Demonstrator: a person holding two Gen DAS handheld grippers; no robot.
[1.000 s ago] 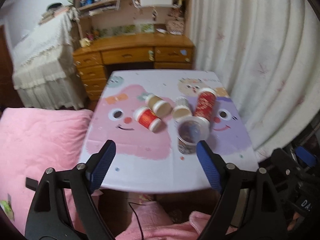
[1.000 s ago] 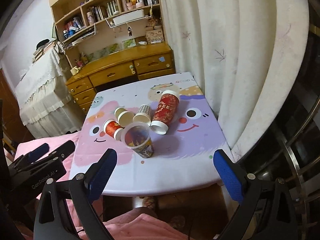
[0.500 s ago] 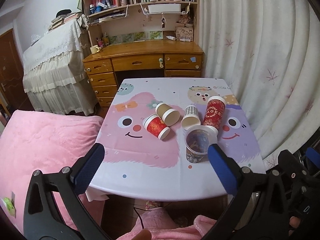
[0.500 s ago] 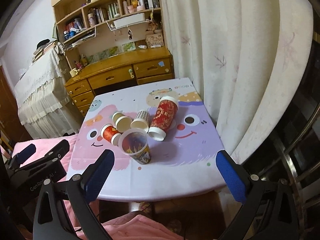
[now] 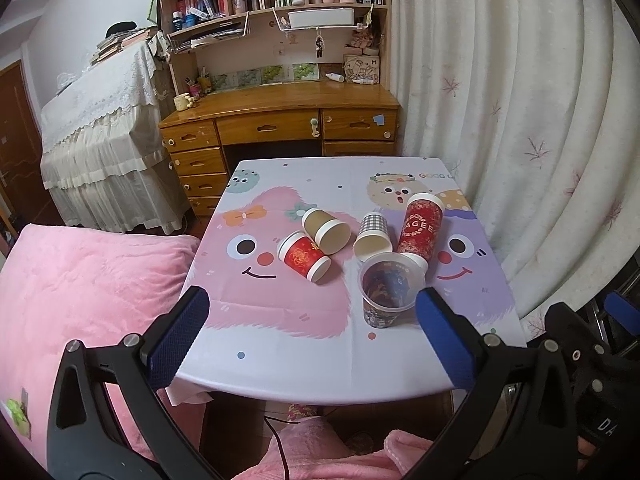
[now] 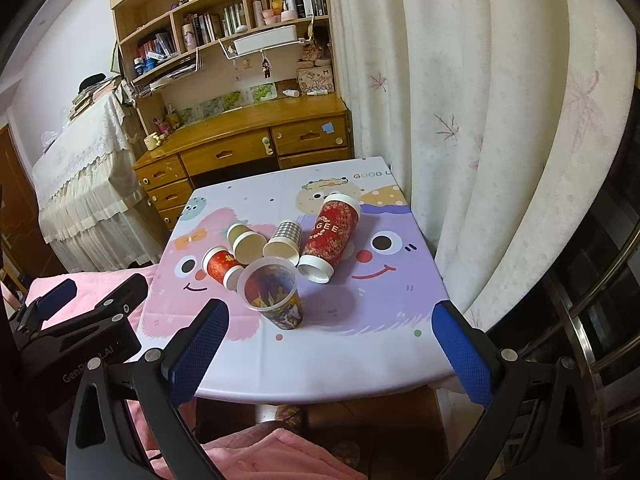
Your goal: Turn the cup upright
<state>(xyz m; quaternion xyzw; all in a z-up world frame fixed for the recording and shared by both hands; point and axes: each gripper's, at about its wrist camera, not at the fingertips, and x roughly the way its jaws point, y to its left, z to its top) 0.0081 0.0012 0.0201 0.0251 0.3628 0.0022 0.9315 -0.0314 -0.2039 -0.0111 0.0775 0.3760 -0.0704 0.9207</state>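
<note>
While both grippers hang back off the near edge of the table point(image 5: 280, 372), nothing is in hand: left gripper point(image 5: 308, 336) has its fingers wide apart and empty at the bottom of its frame, right gripper point(image 6: 328, 348) the same in its own view. Cups sit in a cluster mid-frame on the cartoon tablecloth. One clear printed cup point(image 5: 386, 292) already stands mouth-up, nearest the camera, just right of centre in the left view. Four lie on their sides behind it: short red cup point(image 5: 304, 256) left of centre, tan cup point(image 5: 326, 230) touching it from behind, checked cup point(image 5: 374, 234) in the middle, tall red cup point(image 5: 420, 232) to the right with its rim touching or just beside the upright one. Judgement: this is the approach step for the next flip, one cup done, four to go. Next move needs a pick of target; short red cup looks easiest for the left gripper, with its near side open. Come in across the body, close on the wall gently since paper crushes, lift, rotate mouth-up, set down away from the cluster. Risk: rolling neighbours or knocking the upright cup.
</note>
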